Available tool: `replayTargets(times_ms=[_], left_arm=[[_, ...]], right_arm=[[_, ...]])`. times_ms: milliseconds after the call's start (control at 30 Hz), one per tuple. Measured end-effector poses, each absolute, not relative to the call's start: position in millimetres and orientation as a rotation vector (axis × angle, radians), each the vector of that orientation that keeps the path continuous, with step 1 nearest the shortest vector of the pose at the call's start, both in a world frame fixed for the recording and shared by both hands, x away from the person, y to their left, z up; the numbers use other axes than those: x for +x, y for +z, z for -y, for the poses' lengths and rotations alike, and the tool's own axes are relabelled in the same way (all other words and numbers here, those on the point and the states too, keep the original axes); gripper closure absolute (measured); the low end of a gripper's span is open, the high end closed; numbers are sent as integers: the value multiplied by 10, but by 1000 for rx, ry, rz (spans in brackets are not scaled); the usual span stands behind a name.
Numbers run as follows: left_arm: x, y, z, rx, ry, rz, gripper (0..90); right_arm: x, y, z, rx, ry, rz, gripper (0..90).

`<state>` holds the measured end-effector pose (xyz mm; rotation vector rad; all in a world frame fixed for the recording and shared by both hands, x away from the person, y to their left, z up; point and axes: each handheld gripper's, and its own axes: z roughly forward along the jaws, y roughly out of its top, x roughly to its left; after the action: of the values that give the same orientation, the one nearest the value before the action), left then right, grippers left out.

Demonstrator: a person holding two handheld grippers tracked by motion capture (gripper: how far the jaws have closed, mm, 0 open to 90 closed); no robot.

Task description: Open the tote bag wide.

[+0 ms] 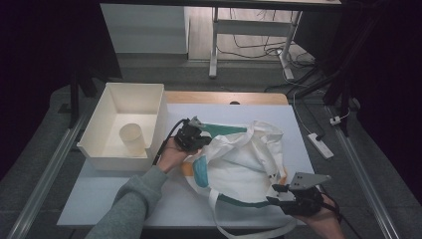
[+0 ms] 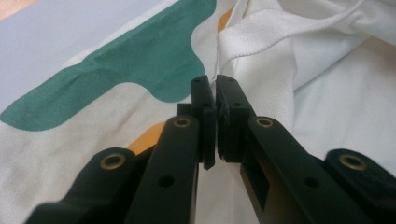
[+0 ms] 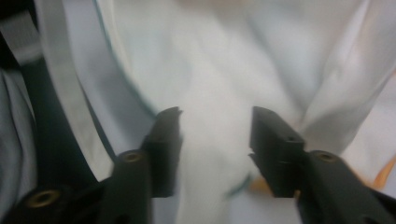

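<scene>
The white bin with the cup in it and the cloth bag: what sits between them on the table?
In the high view, the left gripper and the hand holding it lie between the bin and the bag; its jaws pinch the bag's edge.

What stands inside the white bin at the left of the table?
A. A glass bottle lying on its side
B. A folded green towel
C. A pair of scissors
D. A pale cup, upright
D: in the high view a pale cup stands upright on the floor of the white bin, left of the tote bag.
</scene>
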<state>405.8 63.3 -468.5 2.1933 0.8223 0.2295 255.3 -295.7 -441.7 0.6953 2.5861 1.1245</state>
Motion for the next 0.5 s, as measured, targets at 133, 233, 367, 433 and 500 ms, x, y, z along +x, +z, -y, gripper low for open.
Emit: replayTargets(times_ms=[133,233,367,433,500], left_arm=[[4057,-4695,-630,2198,230,-822,858],[4053,-4701,-624,2201,230,-821,858],[4048,-4703,-633,2203,225,-819,857],[4047,-4708,-638,2204,225,-818,857],[4044,-4712,-641,2203,224,-818,858]], right_arm=[[2574,-4217,2818,660,1203,-2531,419],[2651,-4162,2637,621,1196,-2545,417],[2847,-4222,2372,597,1135,-2582,415],[2982,-4289,2277,605,1098,-2590,415],[3124,-4357,2215,640,1080,-2597,419]])
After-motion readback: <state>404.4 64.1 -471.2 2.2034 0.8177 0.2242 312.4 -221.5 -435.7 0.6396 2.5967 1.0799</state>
